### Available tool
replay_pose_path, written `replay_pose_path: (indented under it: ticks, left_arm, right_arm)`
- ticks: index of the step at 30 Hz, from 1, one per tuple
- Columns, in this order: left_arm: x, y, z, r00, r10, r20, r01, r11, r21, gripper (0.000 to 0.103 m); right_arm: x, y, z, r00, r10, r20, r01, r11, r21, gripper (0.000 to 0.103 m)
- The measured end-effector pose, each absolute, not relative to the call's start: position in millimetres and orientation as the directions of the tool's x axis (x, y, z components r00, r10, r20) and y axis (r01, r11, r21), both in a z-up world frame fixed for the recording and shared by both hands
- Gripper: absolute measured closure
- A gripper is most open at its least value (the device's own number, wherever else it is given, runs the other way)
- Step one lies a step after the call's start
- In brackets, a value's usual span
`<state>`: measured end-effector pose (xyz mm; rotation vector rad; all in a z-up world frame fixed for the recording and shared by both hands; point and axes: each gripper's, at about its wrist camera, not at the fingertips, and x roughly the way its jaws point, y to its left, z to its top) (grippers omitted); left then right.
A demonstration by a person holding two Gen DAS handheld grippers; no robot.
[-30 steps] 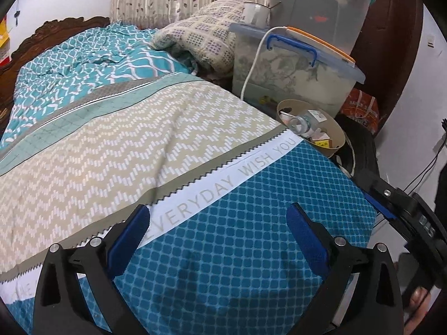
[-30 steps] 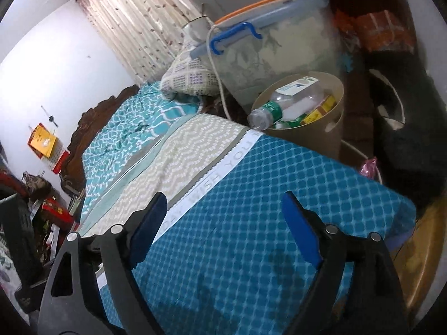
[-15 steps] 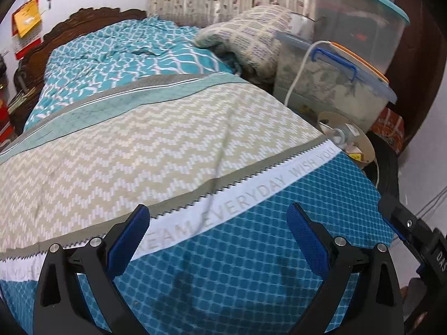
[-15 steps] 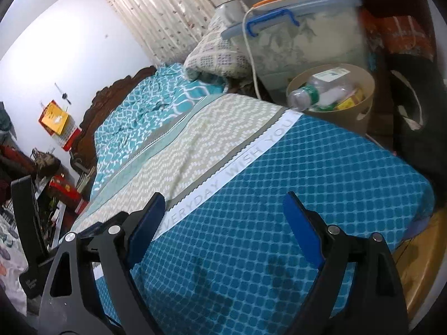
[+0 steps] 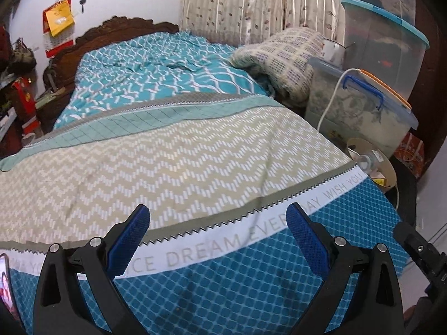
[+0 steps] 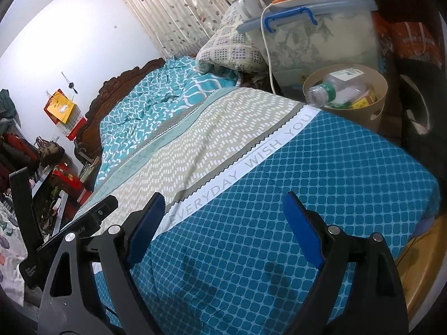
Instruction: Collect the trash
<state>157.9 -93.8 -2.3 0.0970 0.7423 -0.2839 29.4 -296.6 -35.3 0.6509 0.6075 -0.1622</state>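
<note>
A round tan trash bin [image 6: 374, 103] stands beside the bed's far right corner. It holds a clear plastic bottle [image 6: 332, 88] and small yellow and white packets. In the left wrist view the bin [image 5: 387, 167] shows at the right, behind the bed's edge. My left gripper [image 5: 218, 217] is open and empty over the blue checked part of the bedspread [image 5: 251, 279]. My right gripper [image 6: 223, 206] is open and empty over the same bedspread [image 6: 307, 181], well short of the bin.
Stacked clear storage boxes [image 5: 360, 111] with a white cable stand behind the bin. A folded cream blanket [image 5: 282, 58] lies at the bed's far right. A carved wooden headboard [image 5: 92, 39] and cluttered shelves [image 6: 50, 178] are at the left. Wooden floor [image 6: 419, 273] shows at the right.
Both grippers have drawn back and swung left, away from the bin. More of the bed and headboard shows now. Both stay open and empty.
</note>
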Motion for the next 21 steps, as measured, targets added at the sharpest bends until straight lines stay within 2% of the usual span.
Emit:
replay_pose_path:
  ticks: [14,21]
  left_arm:
    - [151.0,-84.9,2.0,0.716,-0.188,-0.672,0.282,0.959,0.032,0.009]
    - [148.0,-74.9,5.8,0.72,-0.194,-0.667,0.265,0.964,0.005,0.009]
  right_arm:
    - [16.5,-291.6,-30.7,0.822,0.026,-0.57,0.344,0.774,0.532,0.008]
    - [10.1,-292.2,-31.3,0.82,0.029,-0.572,0.353,0.761,0.544,0.006]
